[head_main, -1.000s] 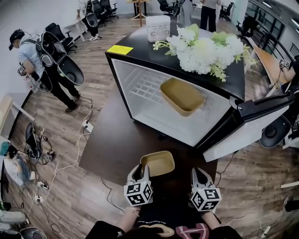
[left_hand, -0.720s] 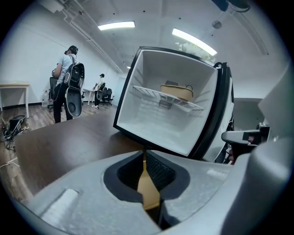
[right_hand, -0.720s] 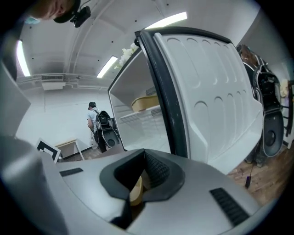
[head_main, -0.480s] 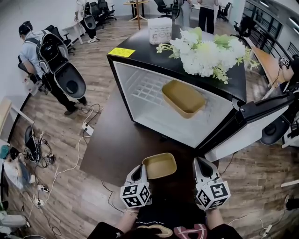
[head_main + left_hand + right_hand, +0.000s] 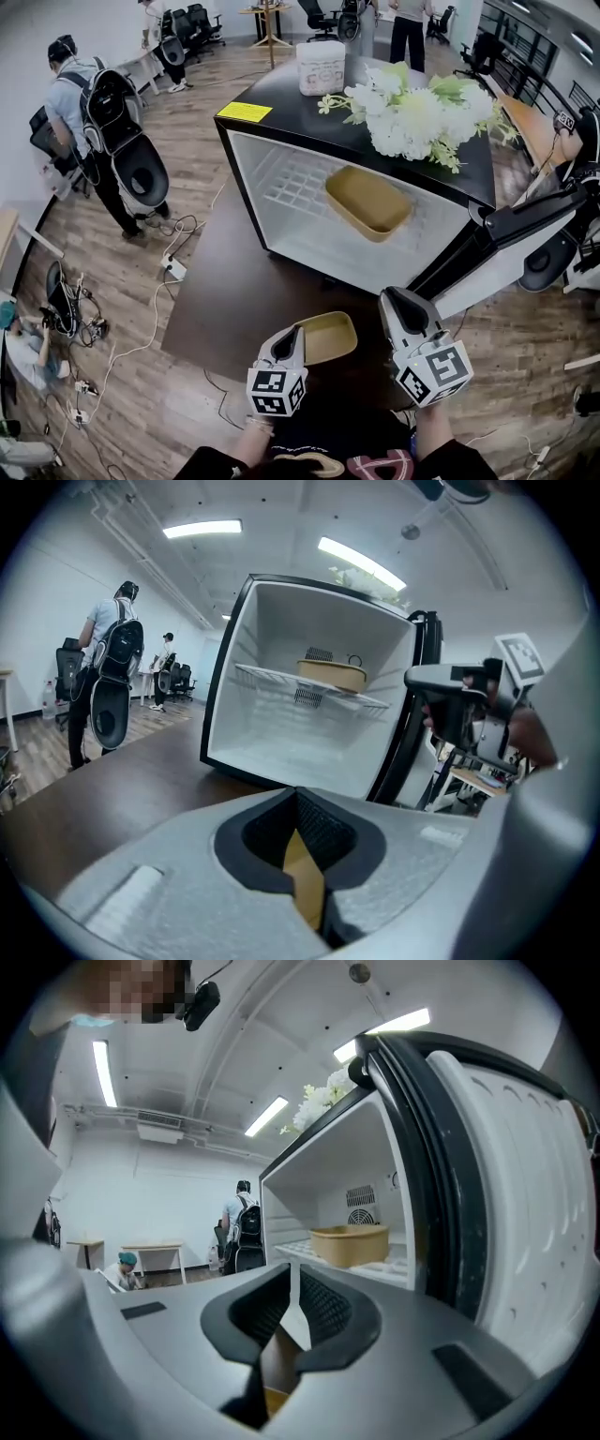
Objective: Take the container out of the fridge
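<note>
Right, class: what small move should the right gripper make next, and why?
Probably carry the right gripper forward toward the container on the shelf, opening wider. The fridge door stands open, that container sits unheld inside, the right jaws have just been opening with nothing between them, and the left gripper is shut on the container on the table.
</note>
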Action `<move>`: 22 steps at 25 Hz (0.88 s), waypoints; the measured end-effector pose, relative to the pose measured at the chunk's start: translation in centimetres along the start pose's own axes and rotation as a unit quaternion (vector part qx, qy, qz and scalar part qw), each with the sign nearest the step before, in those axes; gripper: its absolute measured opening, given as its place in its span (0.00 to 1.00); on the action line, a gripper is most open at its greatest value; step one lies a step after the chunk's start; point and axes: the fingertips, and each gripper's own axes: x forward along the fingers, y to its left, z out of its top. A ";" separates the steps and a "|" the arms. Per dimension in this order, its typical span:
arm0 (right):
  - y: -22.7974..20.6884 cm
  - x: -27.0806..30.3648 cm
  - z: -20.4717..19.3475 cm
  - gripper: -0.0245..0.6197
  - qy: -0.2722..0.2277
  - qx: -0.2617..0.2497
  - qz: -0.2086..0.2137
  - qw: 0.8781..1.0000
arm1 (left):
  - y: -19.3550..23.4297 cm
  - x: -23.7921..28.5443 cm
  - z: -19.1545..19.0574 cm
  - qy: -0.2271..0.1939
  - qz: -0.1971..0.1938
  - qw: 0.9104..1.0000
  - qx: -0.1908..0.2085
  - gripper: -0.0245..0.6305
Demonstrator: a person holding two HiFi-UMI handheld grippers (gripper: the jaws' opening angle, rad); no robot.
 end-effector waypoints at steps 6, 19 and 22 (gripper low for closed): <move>-0.5 0.3 3.3 0.09 -0.052 0.005 -0.022 0.998 | 1.0 -0.2 -0.6 0.016 -0.001 1.000 -0.008 0.05; 0.3 4.0 10.1 0.11 -0.033 -0.106 -0.031 0.993 | 2.7 0.1 0.0 0.015 -0.010 1.000 -0.013 0.05; 0.2 5.1 10.6 0.13 -0.023 -0.120 -0.024 0.992 | 3.2 0.2 0.2 0.014 -0.009 1.000 -0.015 0.05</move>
